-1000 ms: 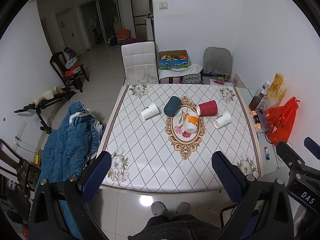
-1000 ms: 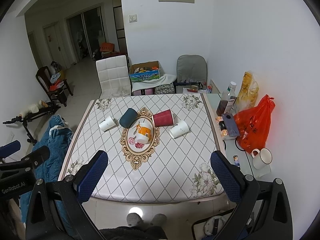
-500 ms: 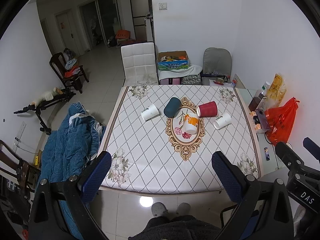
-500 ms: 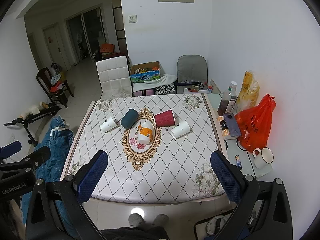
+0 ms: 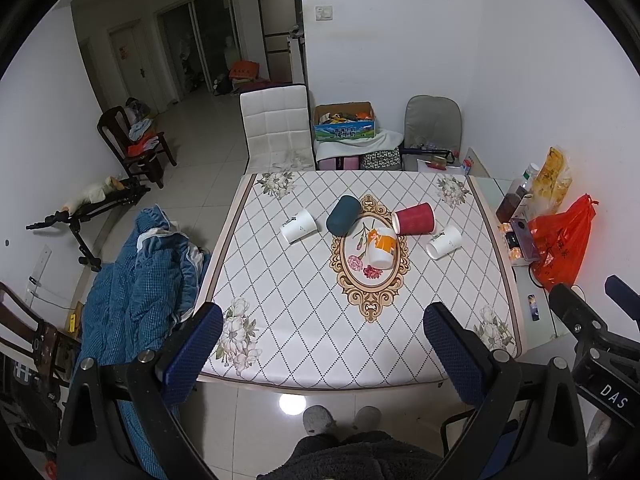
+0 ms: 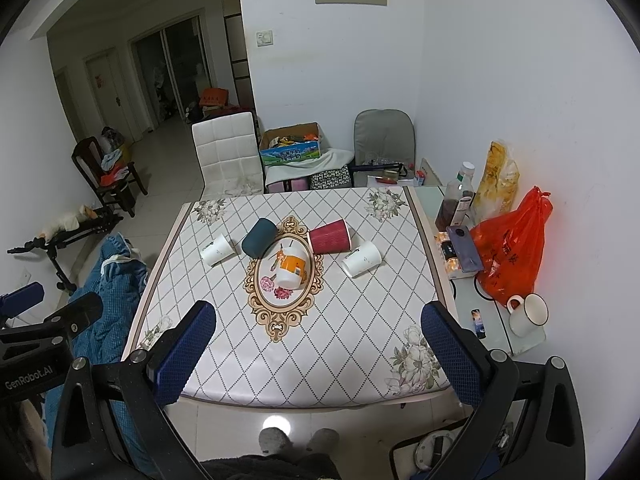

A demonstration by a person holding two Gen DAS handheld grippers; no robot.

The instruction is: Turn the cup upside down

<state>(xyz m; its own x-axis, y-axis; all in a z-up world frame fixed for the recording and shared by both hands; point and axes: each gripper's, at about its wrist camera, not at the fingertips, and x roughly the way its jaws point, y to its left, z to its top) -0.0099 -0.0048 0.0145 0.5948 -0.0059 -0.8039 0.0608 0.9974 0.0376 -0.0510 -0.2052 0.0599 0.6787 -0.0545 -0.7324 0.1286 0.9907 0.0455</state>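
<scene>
Several cups lie on their sides on the patterned table [image 5: 304, 320]: a white paper cup [image 5: 298, 225] at left, a dark teal cup [image 5: 343, 215], a white and orange cup [image 5: 382, 246] in the middle, a red cup [image 5: 413, 219] and another white paper cup [image 5: 444, 242] at right. The same cups show in the right wrist view: white [image 6: 216, 249], teal [image 6: 259, 237], orange [image 6: 293, 268], red [image 6: 330, 236], white [image 6: 361, 259]. My left gripper [image 5: 322, 354] and right gripper [image 6: 318, 350] are both open and empty, held well back above the table's near edge.
A blue quilt [image 5: 132, 300] lies heaped left of the table. A side shelf at right holds an orange bag [image 6: 510, 248], bottle [image 6: 454, 198], phone and white mug [image 6: 528, 314]. Chairs [image 5: 276, 128] and boxes stand behind the table. The person's feet [image 5: 340, 418] are at the near edge.
Both views have shifted only slightly; the table sits a touch higher in the right wrist view. The cups have not moved and both grippers stay open.
</scene>
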